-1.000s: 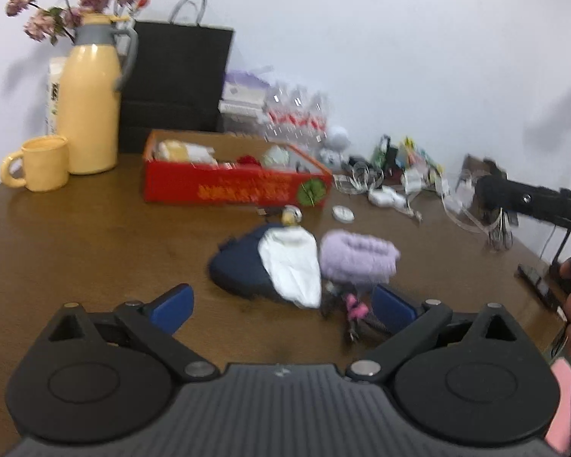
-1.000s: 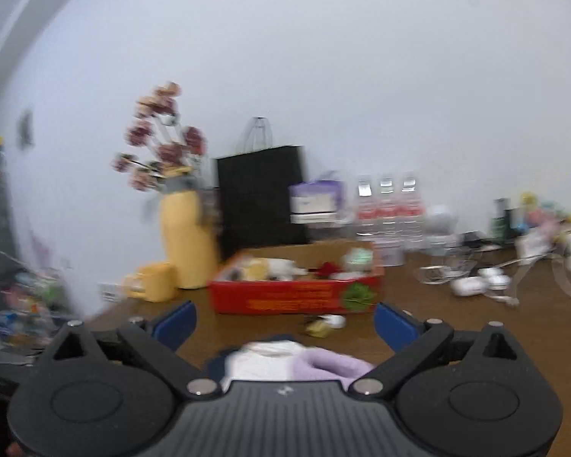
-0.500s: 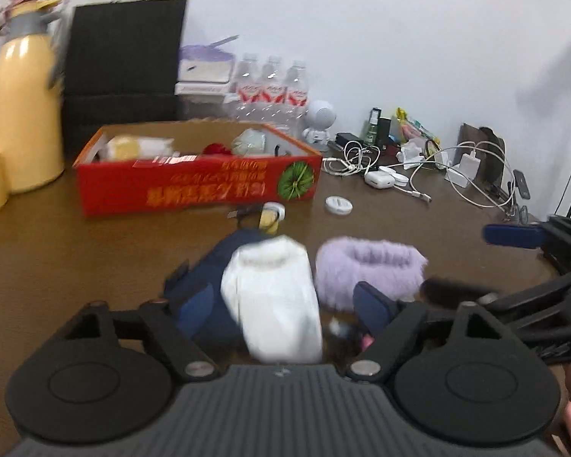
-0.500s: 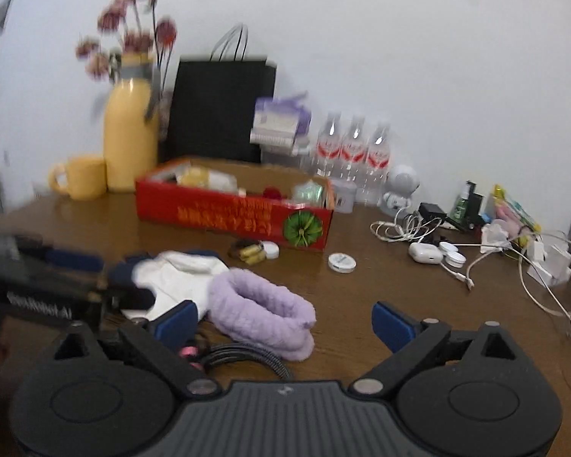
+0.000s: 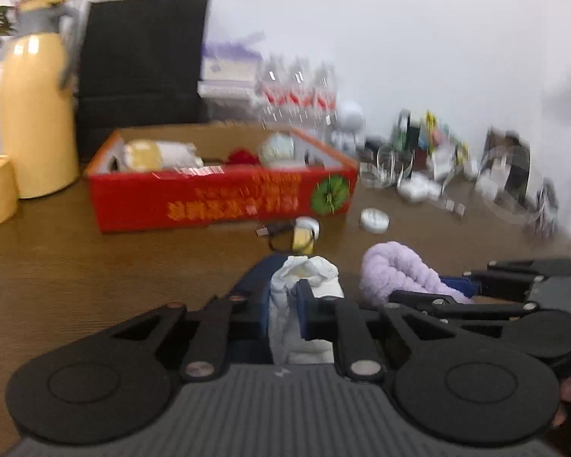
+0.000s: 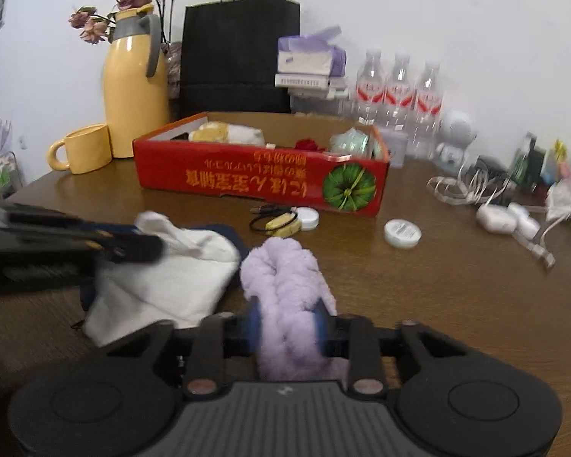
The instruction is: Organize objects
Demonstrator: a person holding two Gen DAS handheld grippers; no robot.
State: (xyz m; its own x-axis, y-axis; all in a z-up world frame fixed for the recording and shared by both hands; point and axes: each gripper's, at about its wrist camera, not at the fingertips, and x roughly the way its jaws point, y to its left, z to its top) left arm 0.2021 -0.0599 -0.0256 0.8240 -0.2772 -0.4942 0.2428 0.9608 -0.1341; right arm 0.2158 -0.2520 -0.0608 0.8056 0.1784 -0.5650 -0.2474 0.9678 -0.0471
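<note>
My left gripper [image 5: 283,312] is shut on a white cloth [image 5: 300,293] that lies over a navy garment [image 5: 257,278] on the brown table; the gripper also shows in the right wrist view [image 6: 133,245]. My right gripper [image 6: 287,327] is shut on a fluffy lilac headband [image 6: 285,278], which also shows in the left wrist view [image 5: 399,270]. The white cloth [image 6: 171,274] lies just left of the headband. A red cardboard box [image 6: 259,182] holding several small items stands behind them.
A yellow jug [image 6: 135,87] with flowers, a yellow mug [image 6: 83,148] and a black paper bag [image 6: 240,57] stand at the back left. Water bottles [image 6: 399,95], a white round tin [image 6: 402,233], hair ties [image 6: 274,222] and cables [image 6: 472,186] lie to the right.
Both grippers have moved down and forward and closed. The left one has shut on the white cloth, the right one on the lilac headband.
</note>
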